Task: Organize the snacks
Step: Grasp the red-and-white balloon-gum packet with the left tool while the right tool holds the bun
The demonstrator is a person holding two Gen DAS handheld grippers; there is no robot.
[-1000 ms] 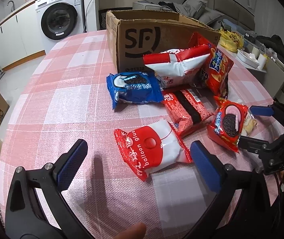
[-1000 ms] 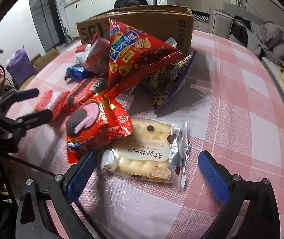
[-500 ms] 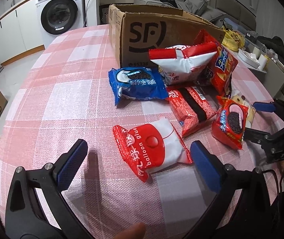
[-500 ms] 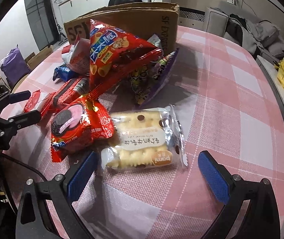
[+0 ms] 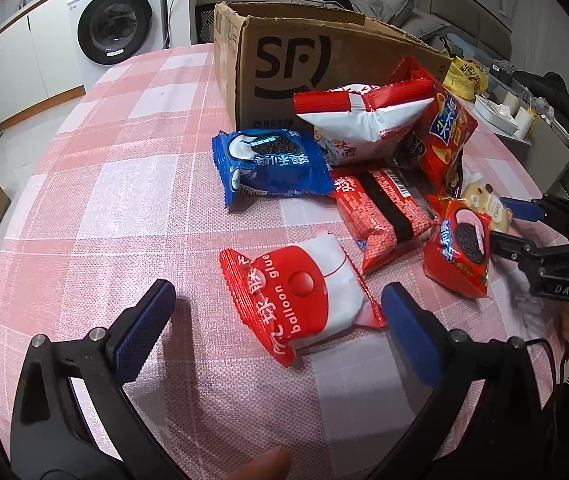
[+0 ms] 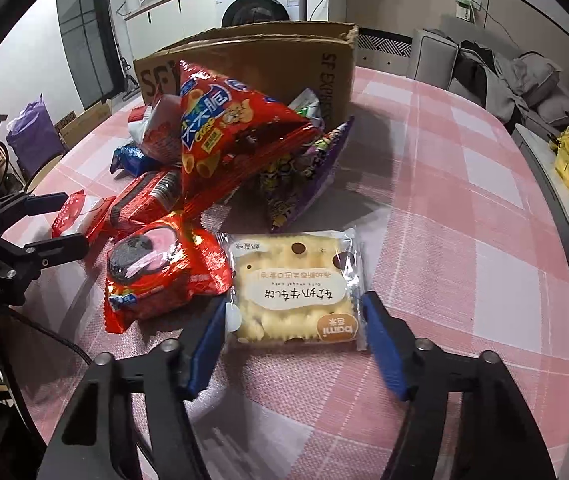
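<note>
In the right wrist view my right gripper [image 6: 294, 312] is closing on a clear packet of yellow cake [image 6: 294, 280] lying flat on the pink checked tablecloth [image 6: 464, 240]; both blue pads touch the wrapper's side edges. A red Oreo packet [image 6: 156, 268] lies against its left side. In the left wrist view my left gripper [image 5: 276, 300] stands open around a red and white balloon glue packet [image 5: 296, 300], with the right pad close to the packet and the left pad well apart. Behind stands an open SF cardboard box [image 5: 284, 60].
A blue Oreo packet [image 5: 272, 164], a red wafer packet [image 5: 380, 212], a white and red bag [image 5: 364, 120] and a red crisp bag [image 6: 224, 136] are heaped before the box, with a purple bag [image 6: 308, 168] beside them. A fingertip [image 5: 260, 464] shows at the bottom edge.
The right gripper's jaws have closed in from wide open onto the sides of the cake packet. The left gripper stays open and has barely shifted.
</note>
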